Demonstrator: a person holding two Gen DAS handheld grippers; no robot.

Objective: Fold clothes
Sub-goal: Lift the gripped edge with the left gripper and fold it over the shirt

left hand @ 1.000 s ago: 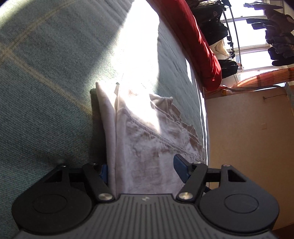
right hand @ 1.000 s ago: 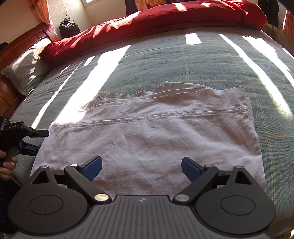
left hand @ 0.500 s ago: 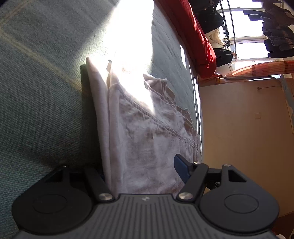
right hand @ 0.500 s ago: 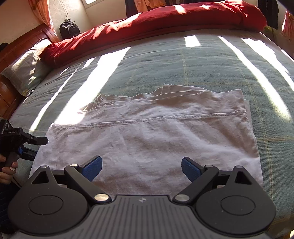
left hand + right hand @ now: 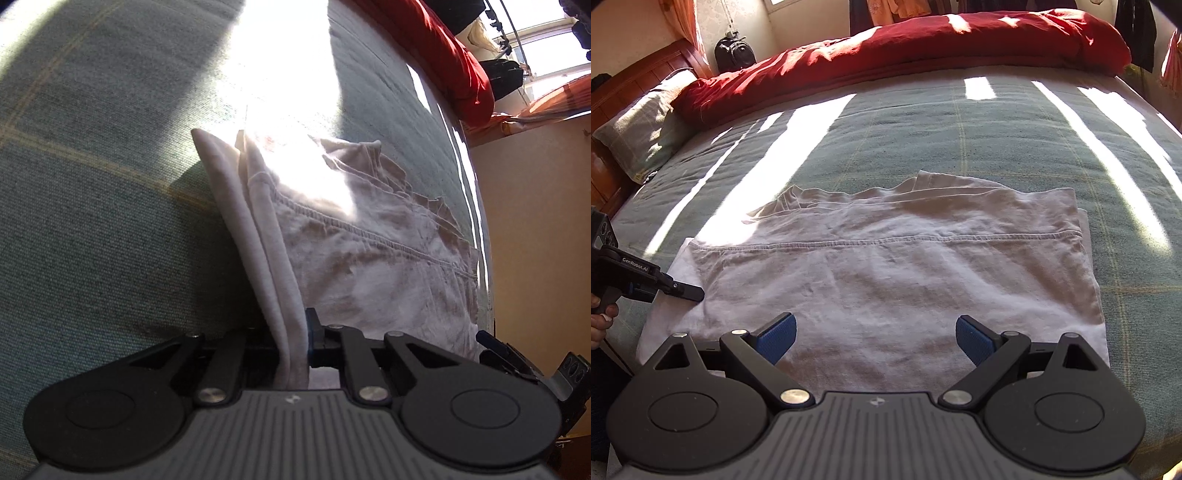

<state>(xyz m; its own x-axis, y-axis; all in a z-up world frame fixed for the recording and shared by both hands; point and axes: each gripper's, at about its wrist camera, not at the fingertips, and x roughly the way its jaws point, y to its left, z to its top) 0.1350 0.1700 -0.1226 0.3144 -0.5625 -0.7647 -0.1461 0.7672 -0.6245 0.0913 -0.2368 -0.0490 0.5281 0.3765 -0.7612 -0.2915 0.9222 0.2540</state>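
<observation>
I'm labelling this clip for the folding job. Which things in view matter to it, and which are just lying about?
In the job:
- white garment, spread on the green bedspread
- left gripper, shut on its edge
- right gripper, open above it

Just lying about:
- red duvet
- pillow
- black backpack

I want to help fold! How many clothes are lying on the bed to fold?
1: a pale garment spread flat on the green bedspread, its edge pinched in the left gripper. More clothes hang by the window, not on the bed.
</observation>
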